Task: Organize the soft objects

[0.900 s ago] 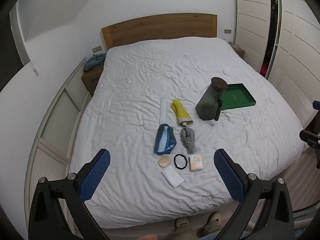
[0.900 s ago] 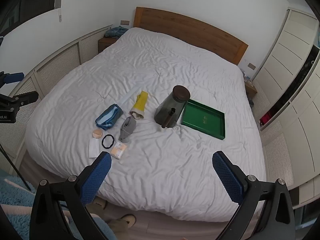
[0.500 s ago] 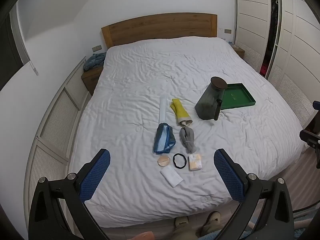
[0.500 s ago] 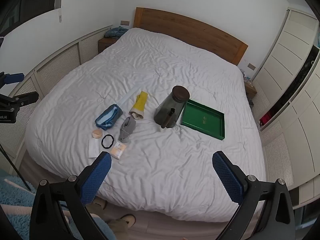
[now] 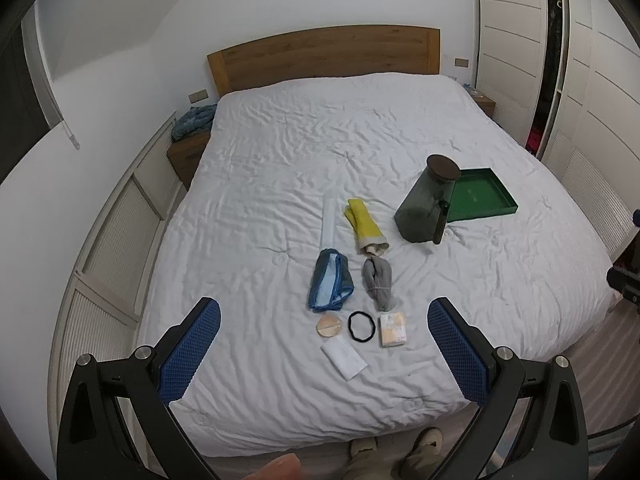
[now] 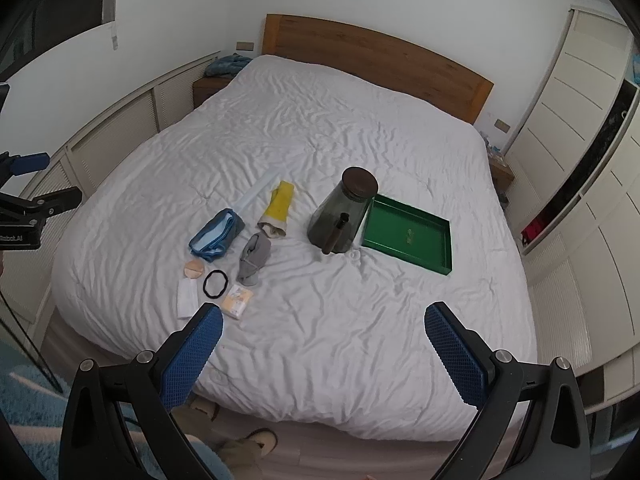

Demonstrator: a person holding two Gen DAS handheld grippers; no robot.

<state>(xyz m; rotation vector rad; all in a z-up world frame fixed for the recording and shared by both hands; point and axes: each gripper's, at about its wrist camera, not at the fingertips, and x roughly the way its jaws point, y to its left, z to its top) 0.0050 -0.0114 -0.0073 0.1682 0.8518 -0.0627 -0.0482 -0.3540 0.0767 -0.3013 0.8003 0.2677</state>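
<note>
Beyond the wide-open, empty left gripper, on a white bed, lie a folded blue cloth, grey sock bundle, yellow glove and black hair tie. The right gripper is likewise spread and empty.

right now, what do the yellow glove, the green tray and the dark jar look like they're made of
Yellow glove: likely rubber, smooth and matte, with a pale lining showing at the cuff. Green tray: rigid, with straight raised rims and a satin finish; plastic or lacquered wood, can't tell. Dark jar: translucent smoky glass or plastic, under a brown, wood-like lid.
</note>
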